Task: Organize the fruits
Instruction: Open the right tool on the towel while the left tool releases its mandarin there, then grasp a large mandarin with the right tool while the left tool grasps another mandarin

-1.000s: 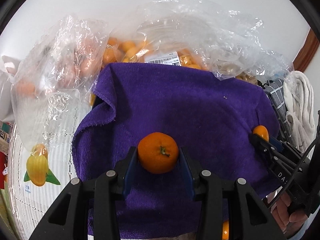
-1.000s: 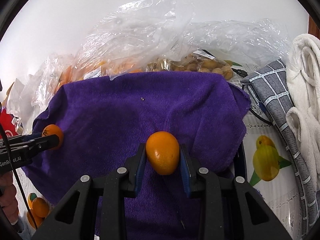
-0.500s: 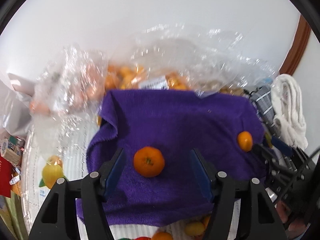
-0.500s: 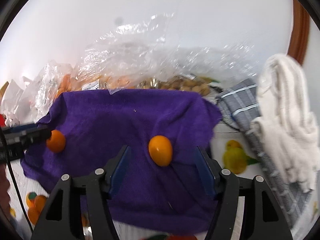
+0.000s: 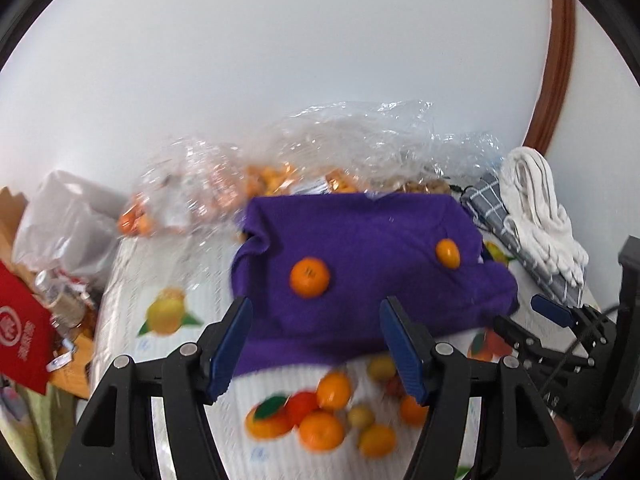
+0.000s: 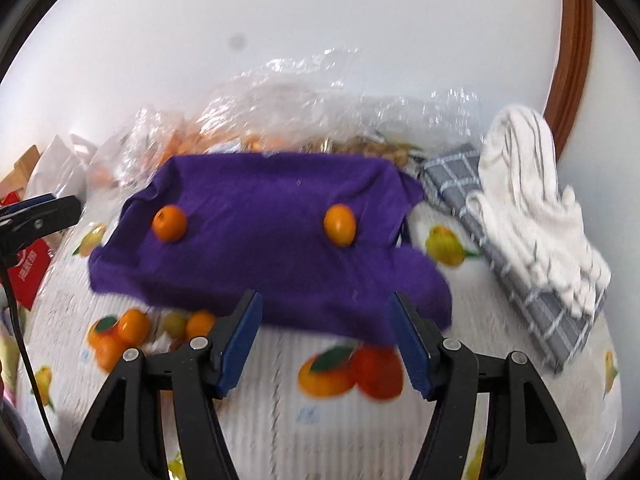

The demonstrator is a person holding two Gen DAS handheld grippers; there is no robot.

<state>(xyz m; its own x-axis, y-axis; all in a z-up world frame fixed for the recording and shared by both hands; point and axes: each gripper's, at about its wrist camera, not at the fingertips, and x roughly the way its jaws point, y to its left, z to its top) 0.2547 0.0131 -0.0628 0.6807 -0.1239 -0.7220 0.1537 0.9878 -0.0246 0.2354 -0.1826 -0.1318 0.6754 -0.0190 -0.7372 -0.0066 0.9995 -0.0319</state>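
Observation:
A purple cloth [image 5: 360,236] [image 6: 256,208] lies spread on the table. Two small oranges rest on it: a round one with a green stem [image 5: 310,277] [image 6: 169,223] on the left and an oval one [image 5: 447,253] [image 6: 339,225] on the right. My left gripper [image 5: 316,344] is open, empty, drawn back above the cloth's near edge. My right gripper [image 6: 326,340] is likewise open and empty. Several loose oranges and small yellow fruits [image 5: 320,412] [image 6: 132,328] lie in front of the cloth. The right gripper also shows at the left wrist view's right edge [image 5: 528,322].
Clear plastic bags of oranges [image 5: 256,184] [image 6: 248,128] sit behind the cloth against the white wall. A grey checked towel [image 6: 516,248] and a white towel [image 6: 532,192] lie to the right. A red packet [image 5: 20,332] and clutter are at the left edge.
Both grippers opened and let go of their oranges, which now rest on the purple cloth. Both have pulled back and up, so the cloth and fruits look smaller and farther.

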